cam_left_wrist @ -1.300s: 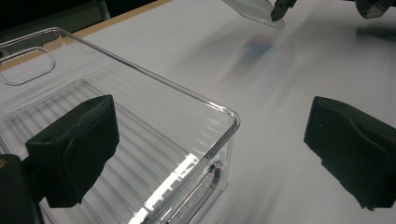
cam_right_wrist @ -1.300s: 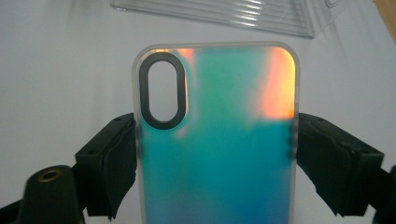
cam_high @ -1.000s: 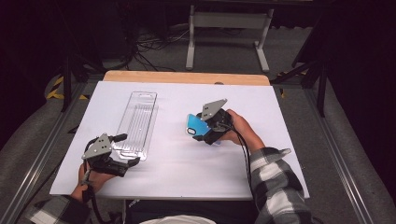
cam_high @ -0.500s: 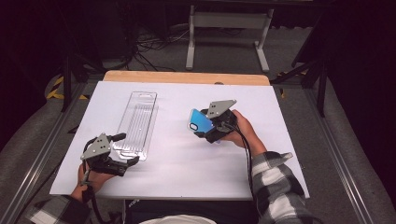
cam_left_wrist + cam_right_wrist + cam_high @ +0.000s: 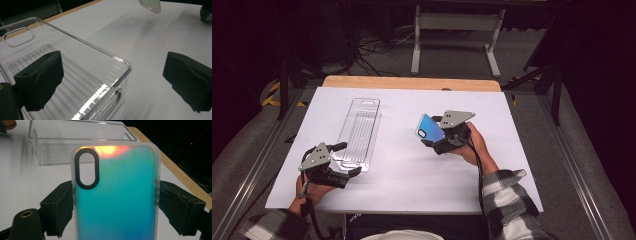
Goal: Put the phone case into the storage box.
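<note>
- Phone case [image 5: 430,128] sat clamped across its width in the right gripper [image 5: 439,136], mid-frame, apparently being carried toward the clear tray [image 5: 360,131].
- Left gripper [image 5: 346,159], jaws apart, straddled the tray's near corner; steadying it seemed next.

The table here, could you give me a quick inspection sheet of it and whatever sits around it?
Surface: white table top with a wooden strip along the far edge.
Job's things: blue-green phone case held off the table; clear plastic tray lying flat at left.
Clutter: nothing seen.
Grippers: right gripper has its jaws clamped on the case's two long edges; left gripper has its jaws wide apart, one over the tray's near corner, gripping nothing.
Cables: a black cable trails along the right forearm; more lie tangled on the floor beyond the table.
Surroundings: dark room, grey floor, a metal frame behind the table.
</note>
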`<action>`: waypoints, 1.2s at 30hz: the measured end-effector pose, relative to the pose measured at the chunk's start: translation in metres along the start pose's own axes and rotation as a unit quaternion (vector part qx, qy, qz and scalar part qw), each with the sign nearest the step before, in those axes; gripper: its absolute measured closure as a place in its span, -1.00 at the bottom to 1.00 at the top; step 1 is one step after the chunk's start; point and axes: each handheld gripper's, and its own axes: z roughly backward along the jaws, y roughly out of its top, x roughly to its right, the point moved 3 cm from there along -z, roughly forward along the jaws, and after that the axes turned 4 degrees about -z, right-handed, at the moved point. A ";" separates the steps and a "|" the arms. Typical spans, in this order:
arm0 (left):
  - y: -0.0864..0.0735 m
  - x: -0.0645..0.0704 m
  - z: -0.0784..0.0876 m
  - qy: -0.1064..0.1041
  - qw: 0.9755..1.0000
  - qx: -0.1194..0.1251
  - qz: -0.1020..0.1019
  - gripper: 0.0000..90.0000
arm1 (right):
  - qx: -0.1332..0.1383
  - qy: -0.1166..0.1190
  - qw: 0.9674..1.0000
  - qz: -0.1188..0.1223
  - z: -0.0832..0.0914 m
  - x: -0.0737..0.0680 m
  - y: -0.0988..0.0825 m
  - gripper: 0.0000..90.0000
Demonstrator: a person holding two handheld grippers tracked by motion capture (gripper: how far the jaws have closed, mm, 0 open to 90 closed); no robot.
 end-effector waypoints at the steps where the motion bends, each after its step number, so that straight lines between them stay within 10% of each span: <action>1: 0.000 0.000 0.000 0.002 1.000 0.000 -0.001 -0.91 | 0.000 0.000 1.000 0.000 0.000 0.000 0.000 -0.61; 19: 0.000 0.000 0.004 0.013 1.000 0.002 -0.006 -0.91 | 0.058 -0.041 0.997 -0.036 0.015 -0.013 0.003 -0.62; 36: 0.001 0.001 0.004 0.019 1.000 0.003 -0.008 -0.89 | 0.117 -0.083 0.987 -0.067 0.036 -0.021 0.008 -0.62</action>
